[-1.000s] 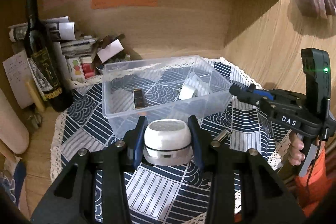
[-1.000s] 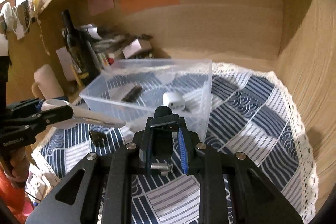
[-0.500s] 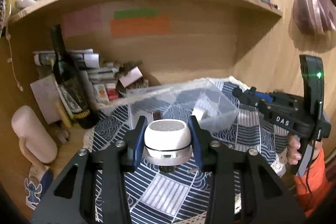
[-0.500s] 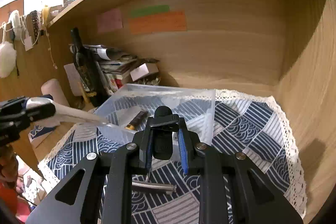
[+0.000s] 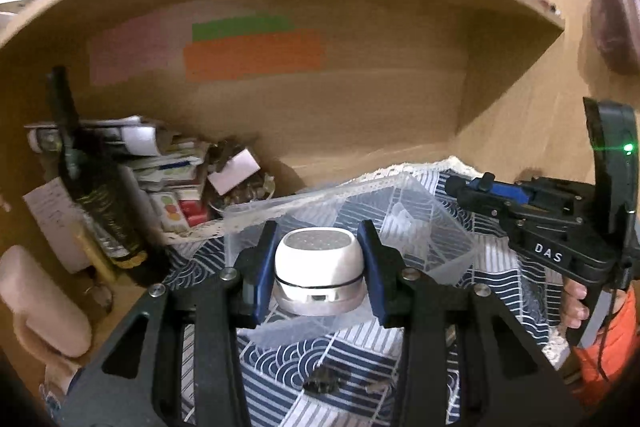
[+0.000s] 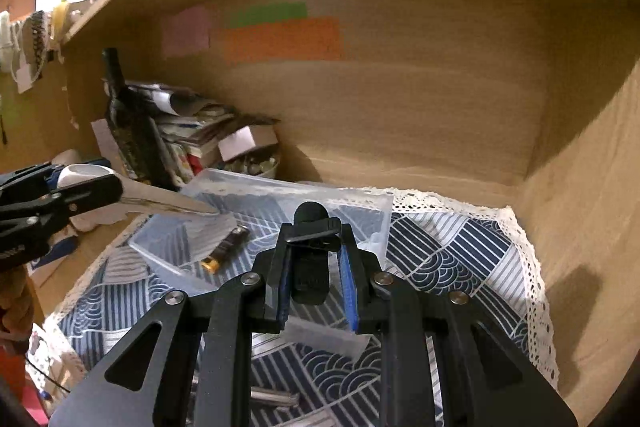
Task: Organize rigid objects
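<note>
Both grippers higher over bin

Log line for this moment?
left tool: shut on white puck | right tool: shut on black clip | both above bin

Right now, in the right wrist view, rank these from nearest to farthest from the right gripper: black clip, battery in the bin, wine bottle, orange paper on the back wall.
1. Black clip, between the jaws.
2. Battery, left, in the clear bin.
3. Wine bottle, far left.
4. Orange paper, back wall.
</note>
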The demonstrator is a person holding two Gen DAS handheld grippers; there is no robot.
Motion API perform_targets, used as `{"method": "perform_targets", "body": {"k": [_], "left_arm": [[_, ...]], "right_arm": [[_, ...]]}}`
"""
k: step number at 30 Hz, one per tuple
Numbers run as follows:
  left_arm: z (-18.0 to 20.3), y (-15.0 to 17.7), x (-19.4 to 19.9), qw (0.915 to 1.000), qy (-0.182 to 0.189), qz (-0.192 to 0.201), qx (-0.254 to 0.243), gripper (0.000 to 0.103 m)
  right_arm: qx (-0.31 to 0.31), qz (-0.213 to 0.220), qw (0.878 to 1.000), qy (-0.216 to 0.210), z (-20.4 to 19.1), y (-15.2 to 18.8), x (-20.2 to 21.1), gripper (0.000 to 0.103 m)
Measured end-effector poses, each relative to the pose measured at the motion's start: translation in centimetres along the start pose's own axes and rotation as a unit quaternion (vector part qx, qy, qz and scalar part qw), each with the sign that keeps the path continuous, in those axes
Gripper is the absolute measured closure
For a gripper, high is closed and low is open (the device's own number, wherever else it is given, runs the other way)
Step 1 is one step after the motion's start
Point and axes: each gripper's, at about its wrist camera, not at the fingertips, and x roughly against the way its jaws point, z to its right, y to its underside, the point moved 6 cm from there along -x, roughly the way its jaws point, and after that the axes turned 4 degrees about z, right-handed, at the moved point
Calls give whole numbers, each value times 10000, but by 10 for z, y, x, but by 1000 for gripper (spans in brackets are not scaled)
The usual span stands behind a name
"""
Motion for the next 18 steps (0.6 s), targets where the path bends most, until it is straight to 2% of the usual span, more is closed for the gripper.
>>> {"method": "perform_targets", "body": {"k": [10, 14, 18], "left_arm": [[5, 13, -80, 9987, 150, -494, -26, 64], [8, 22, -99, 9973, 269, -682, -49, 64], [5, 28, -109, 9967, 169, -788, -123, 64]], "right_arm": [[136, -729, 9972, 120, 8, 26, -56, 84], [282, -883, 9955, 170, 4, 31, -64, 84], [338, -1018, 9941, 184, 2, 35, -70, 84]]}}
